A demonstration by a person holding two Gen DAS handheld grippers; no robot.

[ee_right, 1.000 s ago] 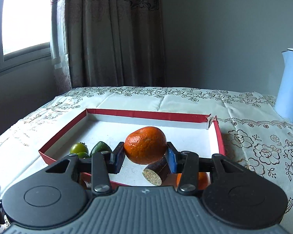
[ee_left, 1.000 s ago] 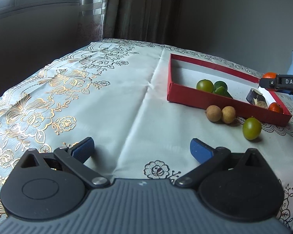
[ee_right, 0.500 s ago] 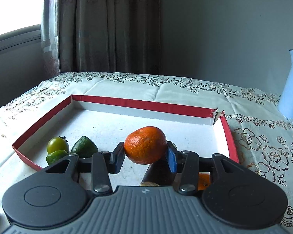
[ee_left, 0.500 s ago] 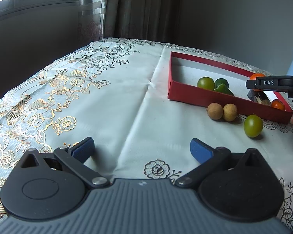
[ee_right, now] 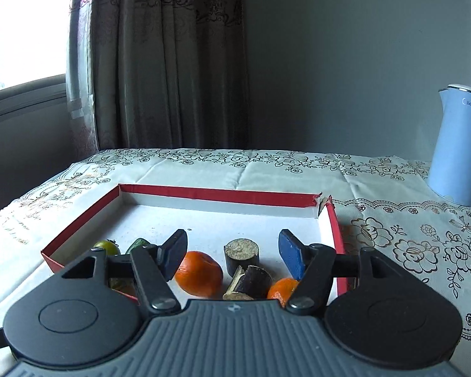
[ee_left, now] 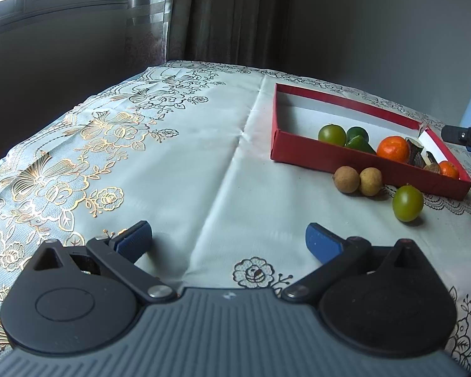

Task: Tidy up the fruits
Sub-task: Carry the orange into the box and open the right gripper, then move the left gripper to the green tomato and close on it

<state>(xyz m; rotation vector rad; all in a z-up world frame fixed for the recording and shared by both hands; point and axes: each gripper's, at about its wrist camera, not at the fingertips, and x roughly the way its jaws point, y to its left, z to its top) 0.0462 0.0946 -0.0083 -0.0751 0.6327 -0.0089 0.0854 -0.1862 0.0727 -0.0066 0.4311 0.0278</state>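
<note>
A red box [ee_left: 345, 157] [ee_right: 216, 192] lies on the tablecloth. In it are a large orange [ee_right: 198, 272] [ee_left: 393, 148], a small orange [ee_right: 282, 289] [ee_left: 448, 169], dark cut stalk pieces [ee_right: 242, 252] [ee_left: 416, 152], a green round fruit [ee_left: 332, 134] [ee_right: 107, 246] and dark green fruits [ee_left: 358, 139]. Two brown longans [ee_left: 358, 179] and a green fruit [ee_left: 407, 203] lie on the cloth before the box. My right gripper [ee_right: 232, 253] is open and empty above the box's near part. My left gripper [ee_left: 229, 242] is open and empty over bare cloth, left of the loose fruits.
A blue electric kettle [ee_right: 458, 147] stands at the right on the table. The white embroidered tablecloth [ee_left: 157, 163] covers the table. A curtain [ee_right: 166, 56] and a window [ee_right: 25, 28] are behind the far edge.
My right gripper opened and let go of the large orange, which now lies in the box. It then drew back and rose a little. The left gripper has barely moved.
</note>
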